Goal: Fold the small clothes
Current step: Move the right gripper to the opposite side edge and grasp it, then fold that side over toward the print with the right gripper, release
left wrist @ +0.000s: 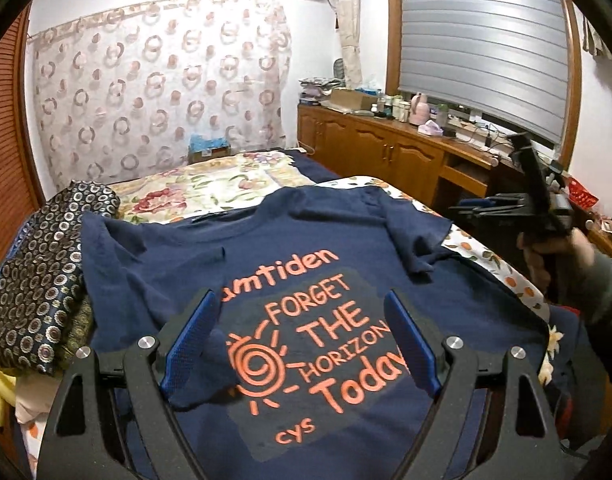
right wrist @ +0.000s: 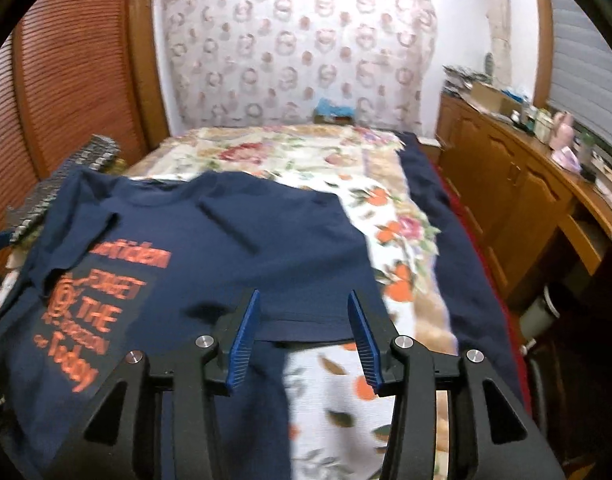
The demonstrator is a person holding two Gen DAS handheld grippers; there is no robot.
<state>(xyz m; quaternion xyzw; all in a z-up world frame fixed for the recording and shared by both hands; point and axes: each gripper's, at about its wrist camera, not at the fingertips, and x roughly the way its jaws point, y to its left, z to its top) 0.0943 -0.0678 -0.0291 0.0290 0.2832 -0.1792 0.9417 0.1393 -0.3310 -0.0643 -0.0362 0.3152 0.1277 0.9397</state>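
Observation:
A navy T-shirt [left wrist: 306, 240] with orange print lies face up on the bed, one side flap folded over the chest. It also shows in the right wrist view [right wrist: 225, 240]. My left gripper [left wrist: 301, 320] hovers open above the print, with a fold of navy cloth by its left pad [left wrist: 189, 340]; nothing is gripped. My right gripper [right wrist: 303, 320] is open above the shirt's right hem edge, empty. In the left wrist view the right gripper [left wrist: 506, 204] is held up at the right side of the bed.
A floral bedspread [right wrist: 386, 240] covers the bed. A patterned dark cloth bundle [left wrist: 37, 280] lies left of the shirt. More navy cloth [right wrist: 458, 260] runs along the bed's right side. A wooden cabinet [right wrist: 506, 184] with clutter stands right; a louvred door [right wrist: 65, 80] left.

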